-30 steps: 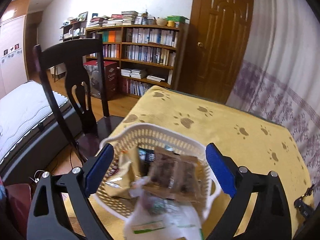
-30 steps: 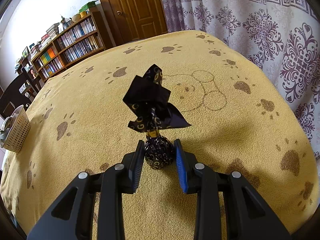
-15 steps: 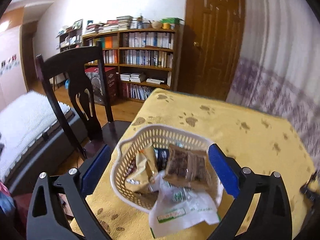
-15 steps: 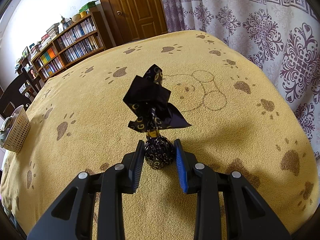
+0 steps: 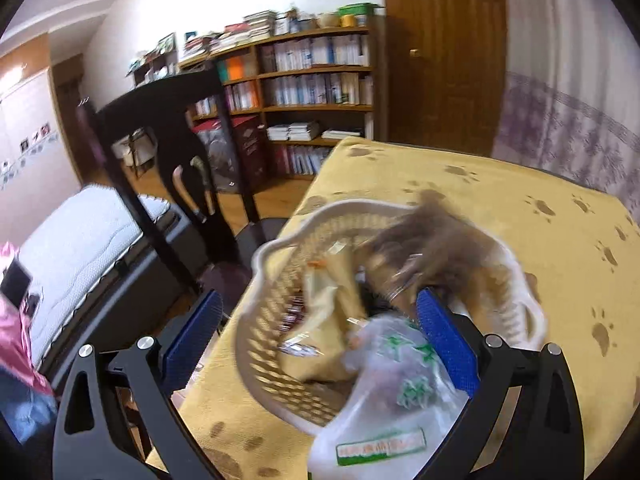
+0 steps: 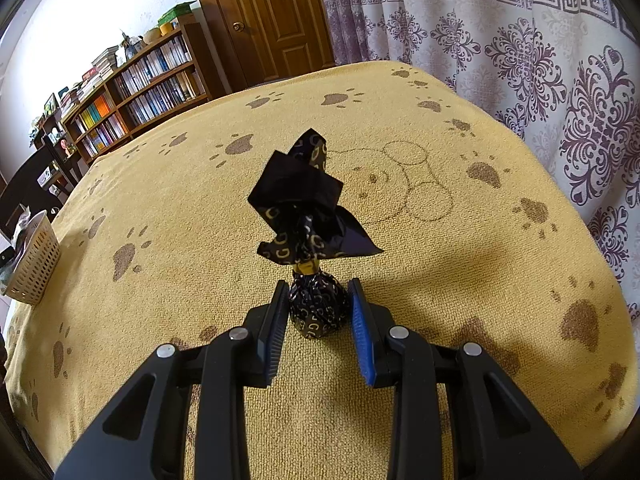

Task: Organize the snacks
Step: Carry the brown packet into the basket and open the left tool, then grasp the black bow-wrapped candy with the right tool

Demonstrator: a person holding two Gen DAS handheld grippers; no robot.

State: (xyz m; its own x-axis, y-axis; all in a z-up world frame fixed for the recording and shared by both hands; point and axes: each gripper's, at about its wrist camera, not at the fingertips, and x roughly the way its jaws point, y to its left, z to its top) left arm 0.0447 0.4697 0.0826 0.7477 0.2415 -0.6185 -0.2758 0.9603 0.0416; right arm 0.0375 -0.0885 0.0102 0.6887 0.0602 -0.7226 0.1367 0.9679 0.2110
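Left wrist view: the left gripper has its 2 fingers spread wide, holding nothing. Between and just ahead of them sits the white basket of blurred snack packets on the yellow worktop.

Right wrist view: the right gripper fingers closely flank the black wrapped candy, the left finger touching it, a slight gap at the right.

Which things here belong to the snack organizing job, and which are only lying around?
Belong to the job:
- white basket
- snack packets in it
- black-wrapped candy between the right gripper fingers
- left gripper, open

Just around:
- paw-print cloth
- dark chair
- bookshelf
- door
- curtain
- mattress
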